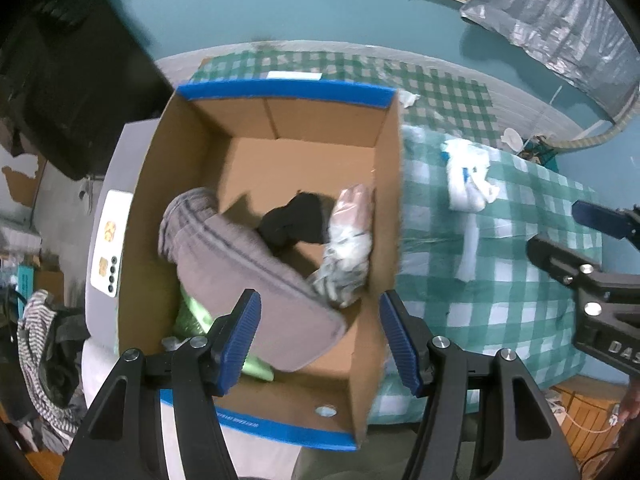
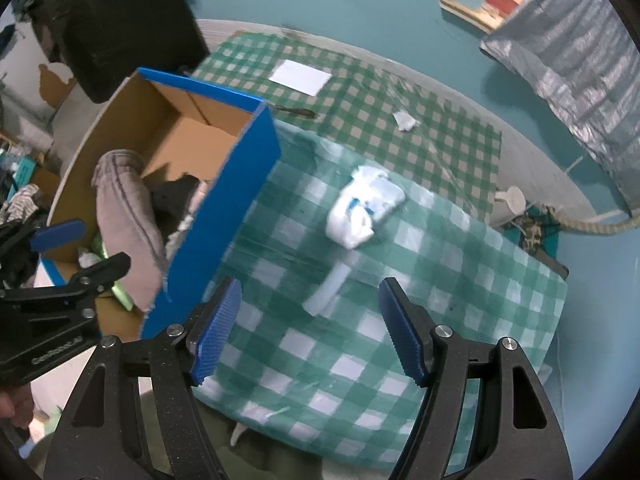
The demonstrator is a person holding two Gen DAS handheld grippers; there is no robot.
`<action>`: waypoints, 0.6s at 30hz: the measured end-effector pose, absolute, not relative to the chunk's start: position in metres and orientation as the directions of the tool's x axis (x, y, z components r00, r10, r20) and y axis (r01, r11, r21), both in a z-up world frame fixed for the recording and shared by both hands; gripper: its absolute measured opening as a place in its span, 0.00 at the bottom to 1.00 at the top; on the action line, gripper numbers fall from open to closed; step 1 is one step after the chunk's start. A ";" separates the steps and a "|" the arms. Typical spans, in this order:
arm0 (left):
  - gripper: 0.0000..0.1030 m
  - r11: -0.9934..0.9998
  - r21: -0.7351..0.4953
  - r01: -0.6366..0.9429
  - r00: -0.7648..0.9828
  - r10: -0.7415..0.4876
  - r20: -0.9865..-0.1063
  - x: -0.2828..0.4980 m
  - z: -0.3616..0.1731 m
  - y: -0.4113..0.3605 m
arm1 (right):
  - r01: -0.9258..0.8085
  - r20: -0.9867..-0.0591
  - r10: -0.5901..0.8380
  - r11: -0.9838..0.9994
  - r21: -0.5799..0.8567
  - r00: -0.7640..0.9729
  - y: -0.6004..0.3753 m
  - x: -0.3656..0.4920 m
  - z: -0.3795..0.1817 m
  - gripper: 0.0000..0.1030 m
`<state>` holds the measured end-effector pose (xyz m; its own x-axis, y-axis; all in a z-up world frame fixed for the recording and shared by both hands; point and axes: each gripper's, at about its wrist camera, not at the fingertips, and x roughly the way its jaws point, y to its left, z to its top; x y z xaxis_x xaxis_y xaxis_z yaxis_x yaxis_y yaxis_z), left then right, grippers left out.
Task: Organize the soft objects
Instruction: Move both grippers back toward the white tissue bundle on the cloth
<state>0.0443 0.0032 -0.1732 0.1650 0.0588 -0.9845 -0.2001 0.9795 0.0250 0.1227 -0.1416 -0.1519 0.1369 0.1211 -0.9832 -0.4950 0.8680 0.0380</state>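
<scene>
Left gripper (image 1: 320, 336) is held wide, empty, above cardboard box (image 1: 192, 128); grey cloth (image 1: 248, 276) is seen inside. Right gripper (image 2: 310, 328) is spread wide, nothing gripped, over checked cloth (image 2: 460, 280); white bundle (image 2: 362, 212) lies there, apart.

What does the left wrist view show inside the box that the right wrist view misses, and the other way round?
Left wrist only: the box floor, with a black item and a clear-wrapped bundle against the right wall.
Right wrist only: the box's blue outer wall, a white paper on the far cloth and a paper scrap.
Both: the grey cloth draped in the box, something green under it, the white bundle on the checked cloth, and empty open tongs.
</scene>
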 end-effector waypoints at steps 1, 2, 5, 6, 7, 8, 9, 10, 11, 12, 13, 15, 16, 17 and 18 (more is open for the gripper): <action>0.61 0.981 0.024 -0.193 0.169 0.057 -0.984 0.046 -0.172 0.000 | -0.486 -0.984 0.119 0.873 0.041 0.130 -0.146 0.125 -0.155 0.69; 0.61 0.983 0.024 -0.185 0.172 0.056 -0.984 0.049 -0.171 -0.004 | -0.478 -0.985 0.116 0.877 0.043 0.126 -0.150 0.126 -0.157 0.69; 0.61 0.987 0.023 -0.160 0.182 0.052 -0.982 0.056 -0.169 -0.016 | -0.452 -0.988 0.109 0.891 0.047 0.113 -0.161 0.130 -0.164 0.69; 0.61 0.988 0.022 -0.155 0.183 0.051 -0.982 0.057 -0.169 -0.019 | -0.445 -0.988 0.107 0.894 0.048 0.109 -0.165 0.131 -0.166 0.69; 0.61 0.989 0.022 -0.145 0.183 0.049 -0.982 0.059 -0.170 -0.024 | -0.437 -0.989 0.104 0.898 0.048 0.106 -0.168 0.132 -0.168 0.69; 0.61 0.990 0.021 -0.138 0.183 0.047 -0.982 0.061 -0.170 -0.028 | -0.430 -0.989 0.103 0.901 0.049 0.104 -0.171 0.133 -0.169 0.69; 0.61 0.991 0.022 -0.131 0.183 0.046 -0.982 0.062 -0.170 -0.032 | -0.424 -0.990 0.102 0.904 0.050 0.101 -0.174 0.134 -0.171 0.69; 0.61 0.993 0.022 -0.120 0.183 0.043 -0.982 0.064 -0.171 -0.037 | -0.418 -0.990 0.100 0.907 0.050 0.098 -0.178 0.136 -0.172 0.69; 0.61 0.993 0.020 -0.114 0.184 0.041 -0.982 0.065 -0.171 -0.041 | -0.414 -0.990 0.098 0.909 0.050 0.097 -0.181 0.137 -0.173 0.69; 0.61 0.994 0.019 -0.108 0.185 0.039 -0.982 0.066 -0.172 -0.044 | -0.411 -0.991 0.096 0.911 0.049 0.096 -0.183 0.137 -0.174 0.69; 0.61 0.995 0.019 -0.101 0.184 0.038 -0.982 0.066 -0.173 -0.048 | -0.406 -0.991 0.093 0.913 0.047 0.095 -0.185 0.139 -0.175 0.69; 0.61 0.996 0.019 -0.089 0.178 0.034 -0.983 0.069 -0.176 -0.055 | -0.396 -0.992 0.090 0.917 0.046 0.093 -0.191 0.142 -0.176 0.69; 0.61 0.996 0.019 -0.083 0.175 0.033 -0.984 0.070 -0.177 -0.058 | -0.390 -0.992 0.090 0.919 0.047 0.092 -0.193 0.144 -0.177 0.69; 0.61 0.997 0.018 -0.077 0.175 0.031 -0.984 0.072 -0.179 -0.062 | -0.386 -0.992 0.090 0.921 0.049 0.091 -0.196 0.146 -0.178 0.69; 0.61 0.997 0.019 -0.074 0.174 0.031 -0.984 0.073 -0.180 -0.064 | -0.381 -0.992 0.092 0.923 0.051 0.090 -0.197 0.147 -0.179 0.69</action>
